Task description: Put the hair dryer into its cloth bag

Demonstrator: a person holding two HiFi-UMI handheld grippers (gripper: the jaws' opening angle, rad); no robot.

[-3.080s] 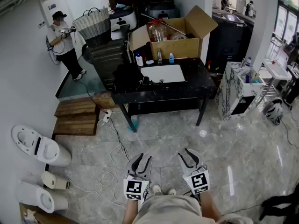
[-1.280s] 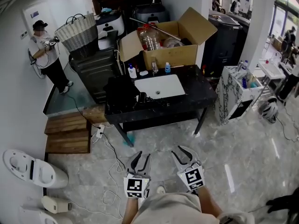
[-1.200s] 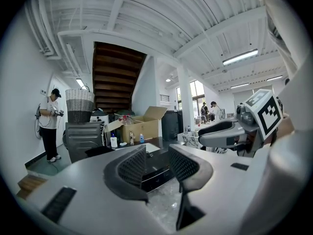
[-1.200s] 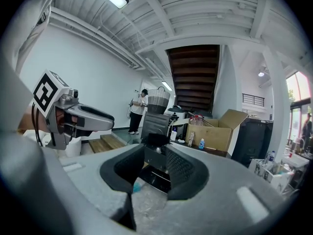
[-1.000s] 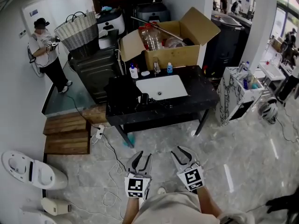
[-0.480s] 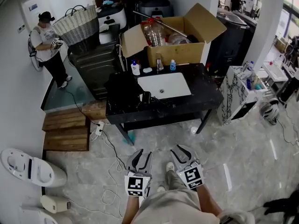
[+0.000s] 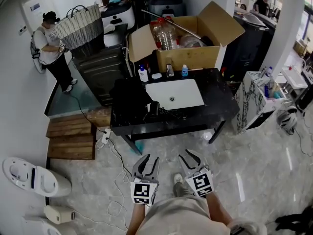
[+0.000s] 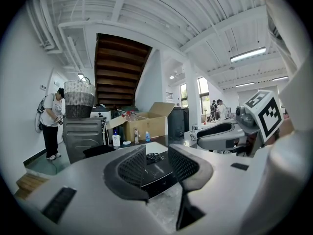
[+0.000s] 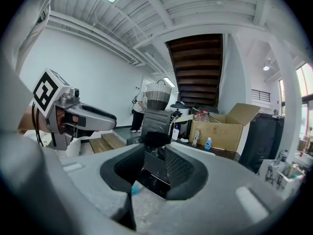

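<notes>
Two things matter here, the dryer [image 7: 154, 107] and the bag [image 7: 128, 94], and both lie untouched on the bench [image 7: 215, 99] ahead of us. We judge this to be the approach, with no step of the task yet begun.

The left gripper [image 7: 148, 161] has its jaws a little apart with nothing between them. The right gripper [image 7: 190, 156] has its jaws drawn in to a slit, also empty. Both are over the floor, well short of the bench.

The dryer sits near the bench's front edge, just left of the sink [image 7: 188, 88]. The bag is a dark heap beside it at the left end. The dryer is small from here, so we only guess that its long axis runs roughly front to back, one end toward us. Its cord [image 7: 171, 114] trails right.

Next we need to close on the bench and spread the right jaws. One gripper should hold the bag's mouth open while the other takes the dryer.
</notes>
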